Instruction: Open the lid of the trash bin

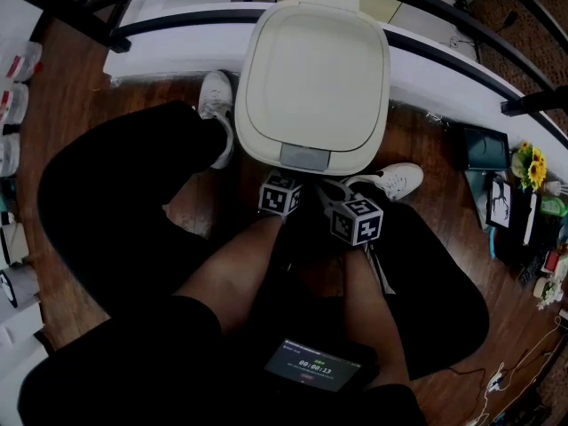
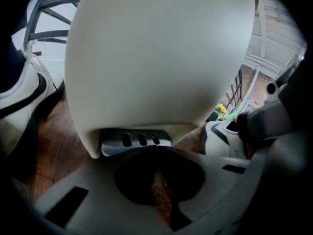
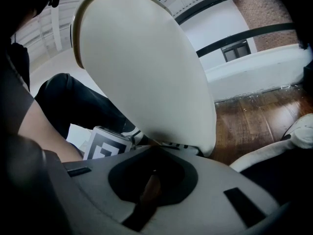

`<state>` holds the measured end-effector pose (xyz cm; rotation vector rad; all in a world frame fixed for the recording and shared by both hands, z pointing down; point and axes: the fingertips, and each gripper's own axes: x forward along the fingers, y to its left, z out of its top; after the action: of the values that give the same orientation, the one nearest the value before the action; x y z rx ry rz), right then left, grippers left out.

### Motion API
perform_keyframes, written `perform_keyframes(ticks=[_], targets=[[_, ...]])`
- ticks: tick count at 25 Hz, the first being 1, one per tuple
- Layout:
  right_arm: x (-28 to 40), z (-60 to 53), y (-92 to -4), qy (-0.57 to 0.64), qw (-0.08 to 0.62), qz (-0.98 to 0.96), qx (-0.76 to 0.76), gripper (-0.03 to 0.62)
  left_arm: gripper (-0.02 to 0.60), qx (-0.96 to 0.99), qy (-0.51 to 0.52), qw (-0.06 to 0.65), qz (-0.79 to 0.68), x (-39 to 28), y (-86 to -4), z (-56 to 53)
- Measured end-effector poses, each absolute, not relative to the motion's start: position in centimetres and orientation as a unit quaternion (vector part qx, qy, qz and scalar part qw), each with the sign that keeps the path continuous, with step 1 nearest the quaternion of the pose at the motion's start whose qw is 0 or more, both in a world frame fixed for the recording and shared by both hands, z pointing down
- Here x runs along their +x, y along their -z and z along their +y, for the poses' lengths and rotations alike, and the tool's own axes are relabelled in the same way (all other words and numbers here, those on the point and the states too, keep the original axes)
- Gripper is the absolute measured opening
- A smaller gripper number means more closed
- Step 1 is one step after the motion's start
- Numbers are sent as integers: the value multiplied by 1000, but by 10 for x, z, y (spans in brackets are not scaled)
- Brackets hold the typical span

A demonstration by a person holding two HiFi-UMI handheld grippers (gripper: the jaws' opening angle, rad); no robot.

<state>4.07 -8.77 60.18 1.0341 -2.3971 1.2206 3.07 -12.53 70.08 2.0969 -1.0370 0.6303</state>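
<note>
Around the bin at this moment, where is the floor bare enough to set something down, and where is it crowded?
Bare wood floor lies right of the trash bin, between it and the tablet; another patch lies left of the left shoe, below the white ledge. The bin's front is crowded: left gripper, right gripper, right shoe.

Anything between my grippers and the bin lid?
Nothing visible. The left hand-held gripper and right hand-held gripper, both shut, sit right at the grey latch on the front edge of the lid.
</note>
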Motion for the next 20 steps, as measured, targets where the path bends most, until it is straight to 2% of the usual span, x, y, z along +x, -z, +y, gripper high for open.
perform_keyframes(ticks=[12,20], targets=[[45,-46,-597,-400,118,-823,385,12,37,839,-203,321,-390,10,-658,-77],[52,-26,-540,-346,61,-829,436,12,37,900,-166,238,-326,16,-570,-28]])
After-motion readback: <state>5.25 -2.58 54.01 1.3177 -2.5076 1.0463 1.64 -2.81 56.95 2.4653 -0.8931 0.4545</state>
